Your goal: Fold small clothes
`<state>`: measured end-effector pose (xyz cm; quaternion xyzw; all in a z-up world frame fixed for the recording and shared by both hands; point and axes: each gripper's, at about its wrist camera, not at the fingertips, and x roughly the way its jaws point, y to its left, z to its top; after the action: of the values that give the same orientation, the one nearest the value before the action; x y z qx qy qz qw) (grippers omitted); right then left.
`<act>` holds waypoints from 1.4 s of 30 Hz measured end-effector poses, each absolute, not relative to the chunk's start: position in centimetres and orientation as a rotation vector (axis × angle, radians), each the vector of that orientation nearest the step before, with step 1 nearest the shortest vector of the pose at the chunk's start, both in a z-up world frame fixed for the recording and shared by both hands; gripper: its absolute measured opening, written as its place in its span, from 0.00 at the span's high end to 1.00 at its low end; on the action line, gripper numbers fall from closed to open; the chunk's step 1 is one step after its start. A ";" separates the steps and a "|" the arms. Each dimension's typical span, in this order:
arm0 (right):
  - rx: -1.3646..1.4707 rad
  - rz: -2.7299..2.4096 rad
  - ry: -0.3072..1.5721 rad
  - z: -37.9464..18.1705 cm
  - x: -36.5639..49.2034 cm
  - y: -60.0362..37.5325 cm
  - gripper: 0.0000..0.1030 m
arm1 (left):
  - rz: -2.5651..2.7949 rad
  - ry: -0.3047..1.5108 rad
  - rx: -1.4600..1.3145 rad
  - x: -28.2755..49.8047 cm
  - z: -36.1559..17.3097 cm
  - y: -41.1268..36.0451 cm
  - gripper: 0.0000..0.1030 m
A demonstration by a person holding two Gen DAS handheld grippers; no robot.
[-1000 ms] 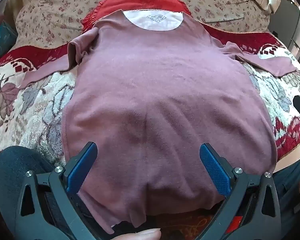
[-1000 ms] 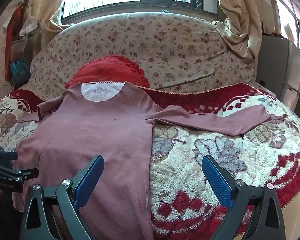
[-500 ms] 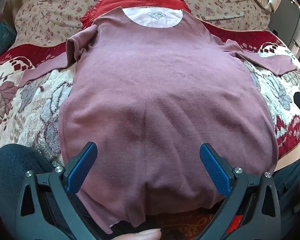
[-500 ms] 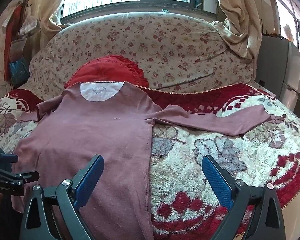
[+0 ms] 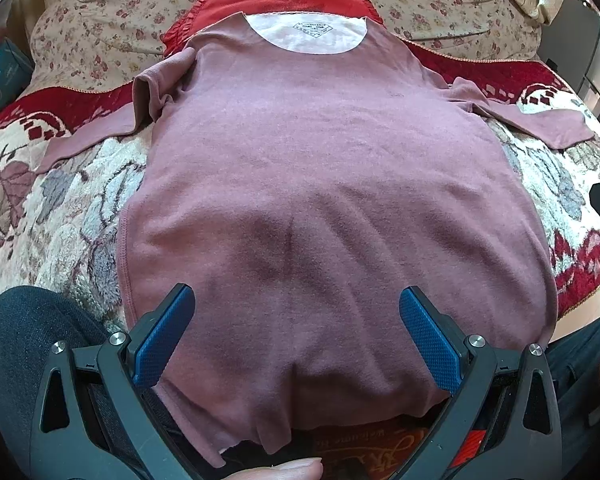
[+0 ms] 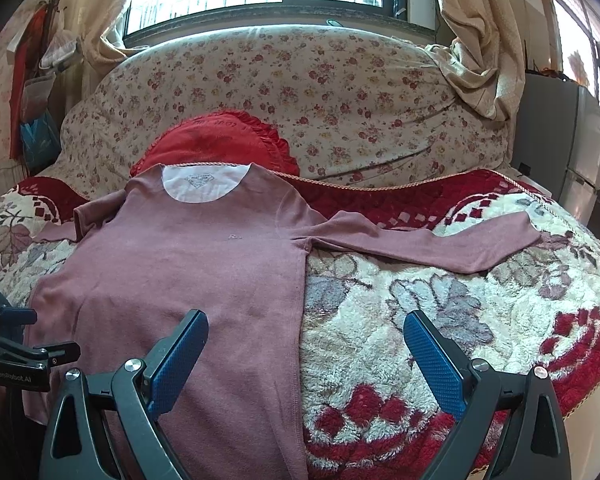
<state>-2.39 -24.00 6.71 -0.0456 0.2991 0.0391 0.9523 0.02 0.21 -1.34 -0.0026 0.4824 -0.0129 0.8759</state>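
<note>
A mauve long-sleeved shirt [image 5: 320,184] lies spread flat on the bed, collar away from me, white inner neck label showing. Its hem hangs over the near edge. The left sleeve [image 5: 100,132] is bunched and partly folded; the right sleeve [image 6: 428,240] lies stretched out to the right. My left gripper [image 5: 296,340] is open, its jaws wide apart just above the shirt's lower body. My right gripper [image 6: 304,352] is open above the shirt's right side seam [image 6: 296,320] and the blanket. The shirt also shows in the right wrist view [image 6: 188,264].
A floral red-and-cream blanket [image 6: 440,312] covers the bed. A red frilled cushion [image 6: 216,140] and a flowered bolster [image 6: 300,92] sit behind the collar. A grey cabinet [image 6: 556,140] stands at the right. My knee [image 5: 32,340] is at the near left.
The left gripper has moved slightly forward and lower over the shirt. The right gripper has barely moved. Both stay open.
</note>
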 end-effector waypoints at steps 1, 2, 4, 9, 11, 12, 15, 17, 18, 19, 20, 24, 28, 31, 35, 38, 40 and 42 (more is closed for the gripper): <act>-0.095 0.080 0.608 6.7 -2.4 -24.0 0.05 | -0.027 1.007 -0.005 0.0 -1.3 0.2 0.00; -0.098 0.080 0.608 6.7 -2.4 -23.9 0.05 | -0.026 1.008 -0.005 0.0 -1.3 0.2 0.00; -0.101 0.083 0.609 6.7 -2.4 -23.9 0.05 | -0.025 1.006 -0.005 0.0 -1.4 0.2 0.00; -0.108 0.079 0.610 6.6 -2.5 -23.6 0.05 | -0.025 1.008 -0.005 -0.1 -1.4 0.2 0.00; -0.108 0.076 0.610 6.6 -2.5 -23.6 0.05 | -0.025 1.008 -0.005 0.0 -1.4 0.2 0.00; -0.107 0.075 0.611 6.6 -2.5 -23.6 0.05 | -0.025 1.008 -0.004 0.0 -1.4 0.2 0.00; -0.104 0.071 0.613 6.6 -2.5 -23.7 0.05 | -0.025 1.008 -0.005 -0.1 -1.4 0.3 0.00; -0.105 0.070 0.613 6.6 -2.5 -23.7 0.05 | -0.025 1.010 -0.004 -0.1 -1.4 0.3 0.00; -0.105 0.071 0.613 6.6 -2.5 -23.7 0.05 | -0.026 1.010 -0.004 -0.1 -1.4 0.3 0.00; -0.106 0.071 0.612 6.6 -2.5 -23.7 0.05 | -0.027 1.011 -0.004 -0.1 -1.4 0.3 0.00; -0.105 0.071 0.613 6.6 -2.5 -23.7 0.05 | -0.027 1.012 -0.004 -0.1 -1.5 0.4 0.00; -0.106 0.070 0.613 6.6 -2.5 -23.7 0.05 | -0.027 1.015 -0.005 -0.1 -1.5 0.4 0.00; -0.106 0.070 0.614 6.6 -2.5 -23.7 0.05 | -0.025 1.013 -0.005 -0.1 -1.6 0.4 0.00; -0.106 0.070 0.613 6.6 -2.5 -23.7 0.05 | -0.023 1.014 -0.005 0.0 -1.7 0.3 0.00; -0.106 0.070 0.613 6.6 -2.5 -23.7 0.05 | -0.022 1.014 -0.007 0.0 -1.6 0.4 0.00; -0.107 0.070 0.612 6.6 -2.5 -23.7 0.05 | -0.022 1.014 -0.006 0.0 -1.6 0.4 0.00; -0.106 0.070 0.613 6.6 -2.5 -23.7 0.05 | -0.022 1.014 -0.007 0.0 -1.6 0.4 0.00; -0.104 0.070 0.612 6.6 -2.5 -23.7 0.05 | -0.020 1.014 -0.004 0.0 -1.6 0.4 0.00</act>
<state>-2.49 -23.71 6.58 -0.0510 0.3010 0.0343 0.9516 0.02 0.41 -1.63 -0.0021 0.4855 -0.0097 0.8742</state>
